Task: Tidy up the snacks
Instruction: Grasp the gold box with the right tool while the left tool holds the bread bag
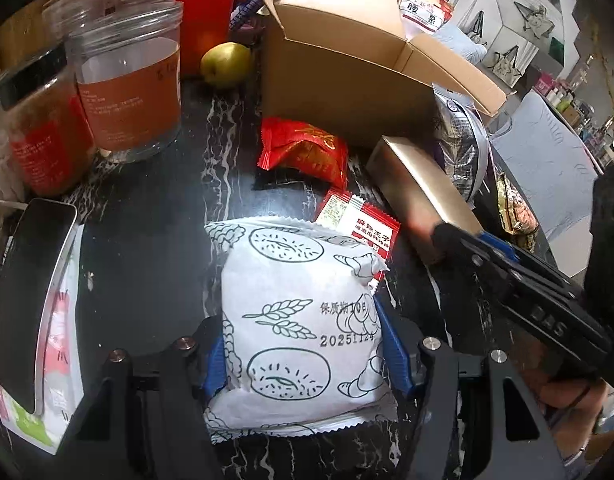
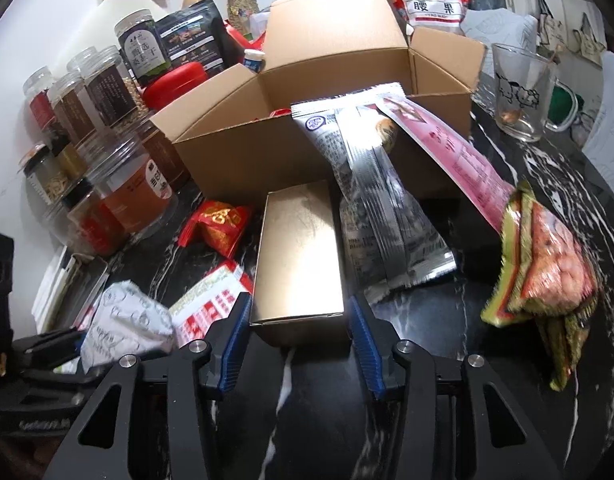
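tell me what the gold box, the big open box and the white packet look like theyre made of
Gold box: probably card with a shiny metallic coating; it mirrors the light and has folded edges.
Open box: plain brown cardboard, matte, with creased flaps.
White packet: looks like soft printed plastic or paper-like wrap, with crimped zigzag end seals.
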`<action>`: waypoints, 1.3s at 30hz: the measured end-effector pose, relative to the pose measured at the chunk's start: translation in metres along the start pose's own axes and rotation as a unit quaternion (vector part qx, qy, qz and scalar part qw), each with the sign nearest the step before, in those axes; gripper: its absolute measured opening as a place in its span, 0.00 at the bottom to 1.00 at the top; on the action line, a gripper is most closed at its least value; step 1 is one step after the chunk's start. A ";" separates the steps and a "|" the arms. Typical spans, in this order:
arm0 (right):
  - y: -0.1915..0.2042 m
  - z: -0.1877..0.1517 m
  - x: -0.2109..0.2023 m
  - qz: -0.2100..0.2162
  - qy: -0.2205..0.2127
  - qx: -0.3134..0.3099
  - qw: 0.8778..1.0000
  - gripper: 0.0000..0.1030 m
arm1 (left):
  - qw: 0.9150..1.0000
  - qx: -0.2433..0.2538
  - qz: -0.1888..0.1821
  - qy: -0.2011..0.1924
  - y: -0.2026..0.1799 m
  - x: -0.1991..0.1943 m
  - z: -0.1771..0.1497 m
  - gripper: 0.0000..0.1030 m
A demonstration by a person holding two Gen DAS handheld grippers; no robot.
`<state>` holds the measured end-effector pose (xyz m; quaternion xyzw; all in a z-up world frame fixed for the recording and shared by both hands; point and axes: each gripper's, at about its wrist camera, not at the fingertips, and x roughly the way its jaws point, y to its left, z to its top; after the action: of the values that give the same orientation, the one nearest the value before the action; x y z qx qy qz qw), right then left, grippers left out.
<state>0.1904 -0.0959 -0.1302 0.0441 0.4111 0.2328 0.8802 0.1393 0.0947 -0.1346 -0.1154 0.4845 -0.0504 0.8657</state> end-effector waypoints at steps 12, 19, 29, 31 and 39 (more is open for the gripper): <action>-0.004 -0.045 -0.055 -0.032 0.038 -0.015 0.999 0.47 | 0.999 0.048 -0.011 -0.013 -0.013 -0.003 -0.005 0.57; -0.008 -0.060 -0.070 -0.018 0.064 -0.008 0.998 0.47 | 0.994 0.091 -0.054 0.001 -0.042 -0.019 -0.018 0.57; 0.000 -0.051 -0.062 -0.041 0.025 -0.029 0.998 0.62 | 0.992 0.121 -0.044 0.018 -0.068 -0.005 -0.022 0.56; -0.001 -0.049 -0.058 -0.043 0.018 -0.031 0.998 0.62 | 0.992 0.117 -0.038 0.015 -0.067 -0.004 -0.021 0.56; -0.005 -0.053 -0.042 -0.068 0.033 -0.049 0.996 0.62 | 0.989 0.151 -0.003 0.011 -0.079 0.001 -0.025 0.58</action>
<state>0.1297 -0.1252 -0.1376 -0.0351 0.4303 0.1941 0.8809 0.1200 0.0140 -0.1281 0.0157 0.4805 -0.1264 0.8677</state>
